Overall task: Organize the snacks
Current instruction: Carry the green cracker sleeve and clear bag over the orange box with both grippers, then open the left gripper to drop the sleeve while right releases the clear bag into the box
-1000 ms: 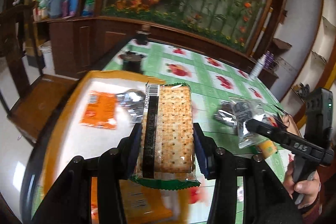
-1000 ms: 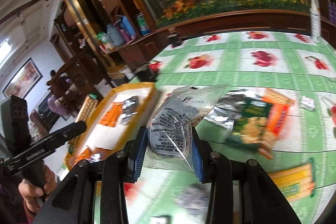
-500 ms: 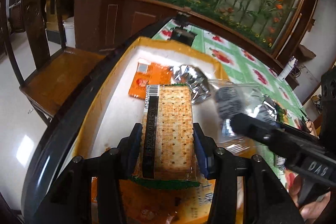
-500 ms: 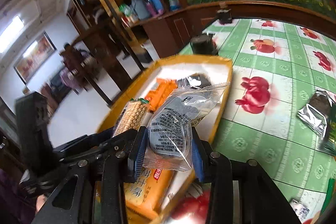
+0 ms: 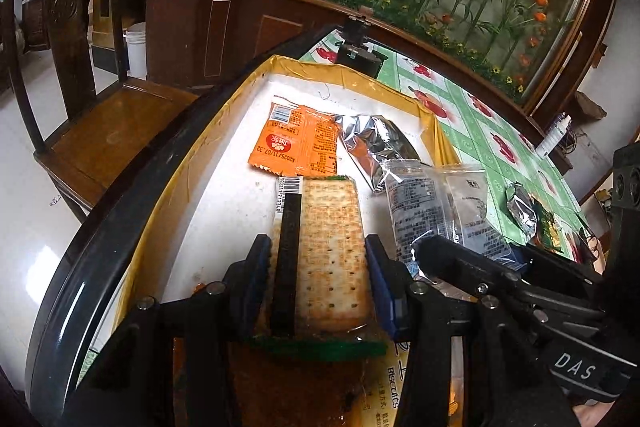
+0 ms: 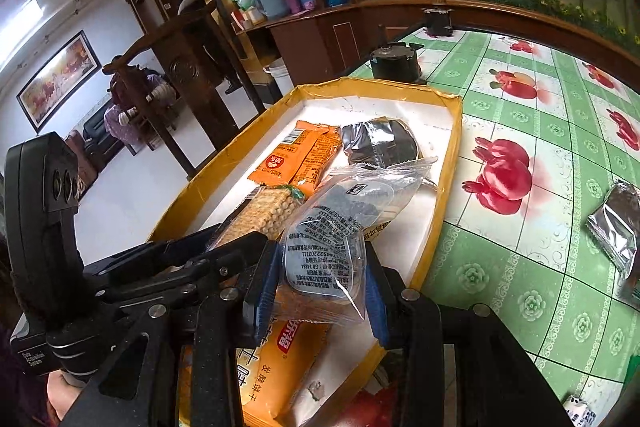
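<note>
My left gripper (image 5: 318, 281) is shut on a cracker pack (image 5: 328, 247) and holds it over the yellow-rimmed white tray (image 5: 224, 195). My right gripper (image 6: 320, 287) is shut on a clear packet of dark snacks (image 6: 336, 227), also over the tray (image 6: 448, 163), just right of the left gripper. The cracker pack shows in the right wrist view (image 6: 264, 211); the clear packet shows in the left wrist view (image 5: 432, 207). An orange packet (image 5: 296, 143) and a silver packet (image 5: 372, 143) lie in the tray. A yellow biscuit pack (image 6: 272, 359) lies under the grippers.
More snack packets (image 5: 536, 215) lie on the green tablecloth (image 6: 540, 187) to the right, including a silver one (image 6: 618, 223). A dark round object (image 6: 394, 61) stands beyond the tray. A wooden chair (image 5: 100, 131) stands left of the table's dark edge (image 5: 120, 195).
Both grippers have moved left and forward with their packets, from the green tablecloth to over the tray, and now sit side by side low above it.
</note>
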Motion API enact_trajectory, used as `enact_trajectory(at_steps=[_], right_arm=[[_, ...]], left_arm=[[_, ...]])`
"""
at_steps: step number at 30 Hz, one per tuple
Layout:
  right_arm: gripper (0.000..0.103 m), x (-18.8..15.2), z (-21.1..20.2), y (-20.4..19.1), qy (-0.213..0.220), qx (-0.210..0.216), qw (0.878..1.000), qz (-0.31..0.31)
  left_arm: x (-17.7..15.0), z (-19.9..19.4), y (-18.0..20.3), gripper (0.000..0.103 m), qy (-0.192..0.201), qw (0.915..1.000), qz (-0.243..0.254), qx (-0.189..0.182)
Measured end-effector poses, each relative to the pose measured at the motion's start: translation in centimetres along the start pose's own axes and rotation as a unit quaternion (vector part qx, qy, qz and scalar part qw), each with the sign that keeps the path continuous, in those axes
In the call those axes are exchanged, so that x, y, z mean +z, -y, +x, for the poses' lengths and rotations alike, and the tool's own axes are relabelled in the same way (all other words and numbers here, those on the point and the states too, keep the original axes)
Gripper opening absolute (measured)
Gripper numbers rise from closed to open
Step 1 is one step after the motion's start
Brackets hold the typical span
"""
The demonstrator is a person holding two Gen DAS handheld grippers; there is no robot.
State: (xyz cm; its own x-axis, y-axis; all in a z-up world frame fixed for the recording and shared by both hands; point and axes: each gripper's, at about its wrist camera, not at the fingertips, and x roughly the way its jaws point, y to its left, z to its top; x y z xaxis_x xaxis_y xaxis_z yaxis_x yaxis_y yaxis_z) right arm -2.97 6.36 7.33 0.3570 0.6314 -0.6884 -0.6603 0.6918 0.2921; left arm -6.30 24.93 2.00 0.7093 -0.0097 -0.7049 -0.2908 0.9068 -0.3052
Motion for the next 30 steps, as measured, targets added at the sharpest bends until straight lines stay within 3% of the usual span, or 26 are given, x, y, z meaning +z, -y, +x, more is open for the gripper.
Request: enact_trajectory(at_steps=[11,26,30], right_arm=[[0.044,-0.3,0.1,-1.0,0.011,-0.029,0.999,-0.027],[0.048,-0.4,-0.6,-0.9,0.019,-0.03,0.999,-0.031],[0.056,-0.3,-1.0,-0.8,0.025,-0.029,0.999,-0.03]], left_arm=[[0.1,0.1,-0.8,0.045,0.011,0.9994,-0.029,-0.016],[0.3,0.0,-1.2,0.048,0.014,0.9989,-0.035,-0.028],[0.4,-0.2,-1.4,0.05,0.021,0.9985,-0.037,-0.036]])
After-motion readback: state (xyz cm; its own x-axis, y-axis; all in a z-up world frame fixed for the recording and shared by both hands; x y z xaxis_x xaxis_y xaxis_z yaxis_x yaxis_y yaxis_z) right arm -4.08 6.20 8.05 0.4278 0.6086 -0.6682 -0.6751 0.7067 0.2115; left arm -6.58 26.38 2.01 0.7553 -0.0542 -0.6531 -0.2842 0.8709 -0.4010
